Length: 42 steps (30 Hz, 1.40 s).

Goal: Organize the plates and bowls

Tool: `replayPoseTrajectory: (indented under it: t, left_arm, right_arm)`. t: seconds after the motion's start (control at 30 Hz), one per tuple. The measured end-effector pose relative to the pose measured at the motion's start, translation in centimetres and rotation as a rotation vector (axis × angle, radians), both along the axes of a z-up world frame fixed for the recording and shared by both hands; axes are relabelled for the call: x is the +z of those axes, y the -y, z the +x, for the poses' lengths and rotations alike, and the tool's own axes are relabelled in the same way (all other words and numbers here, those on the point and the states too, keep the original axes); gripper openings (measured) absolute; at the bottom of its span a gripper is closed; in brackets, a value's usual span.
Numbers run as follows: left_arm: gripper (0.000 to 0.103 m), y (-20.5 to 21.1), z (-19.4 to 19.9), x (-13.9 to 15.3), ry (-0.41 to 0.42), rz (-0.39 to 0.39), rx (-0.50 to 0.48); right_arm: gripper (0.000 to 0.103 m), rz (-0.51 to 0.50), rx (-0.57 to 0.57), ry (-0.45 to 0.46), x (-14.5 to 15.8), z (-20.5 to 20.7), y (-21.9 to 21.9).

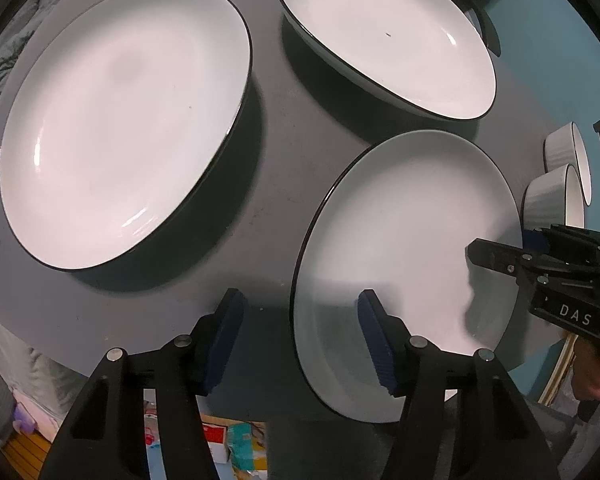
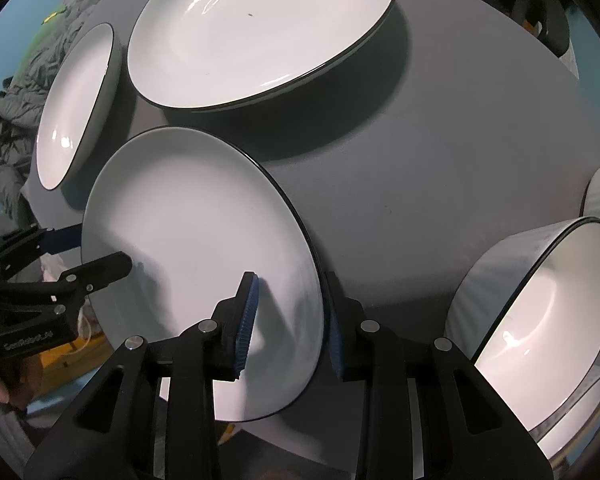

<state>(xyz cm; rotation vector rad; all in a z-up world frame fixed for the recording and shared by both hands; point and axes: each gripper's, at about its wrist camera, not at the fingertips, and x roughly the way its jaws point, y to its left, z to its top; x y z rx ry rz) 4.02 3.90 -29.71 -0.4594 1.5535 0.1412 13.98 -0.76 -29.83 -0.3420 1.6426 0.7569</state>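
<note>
Both tools gaping astride the small plate [image 2: 196,240] rim, lower frame, right tool [image 2: 288,320] and left tool [image 1: 300,336], likely lining up a lift off the bench [image 2: 420,184]

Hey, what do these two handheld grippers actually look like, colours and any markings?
The left gripper and the right gripper are both matte black, with angular linkage arms, silver pivot bolts and ribbed blue pads lining the jaws. White lettering marks each body. No cables or sleeves visible.

three plates [image 1: 404,264], two bowls [image 1: 556,196], two grippers [image 1: 300,340]
</note>
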Motion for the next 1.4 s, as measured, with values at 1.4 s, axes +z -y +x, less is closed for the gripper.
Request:
replayPoseTrajectory:
  t: [1.4]
  left_arm:
    - [0.026,-3.2,-2.2,-1.7,0.030,-0.125,-0.046]
  right_arm:
    - [0.022,0.072,-0.071,-0.043,-0.8,-0.3,1.3]
